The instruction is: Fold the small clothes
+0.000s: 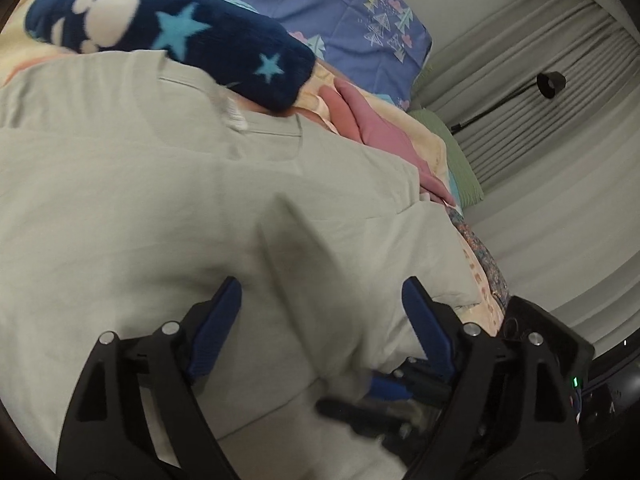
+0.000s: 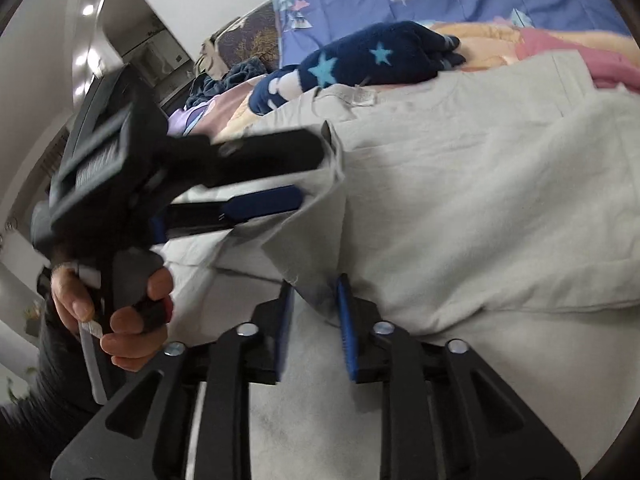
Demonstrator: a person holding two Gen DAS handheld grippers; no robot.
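A pale grey-green T-shirt [image 1: 160,200] lies spread on the bed and fills both views [image 2: 480,200]. My left gripper [image 1: 320,292] has its jaws wide apart with a raised fold of the shirt between them. In the right wrist view the left gripper [image 2: 312,172] reaches in from the left, its fingers around a lifted edge of the shirt. My right gripper [image 2: 314,296] has its blue pads [image 2: 344,320] close together on a pinched edge of the shirt.
A navy fleece garment with stars [image 1: 180,40] lies beyond the shirt's collar. A pink cloth [image 1: 380,128] and a blue patterned quilt [image 1: 340,12] lie further back. Curtains and a black lamp [image 1: 550,84] are at the right.
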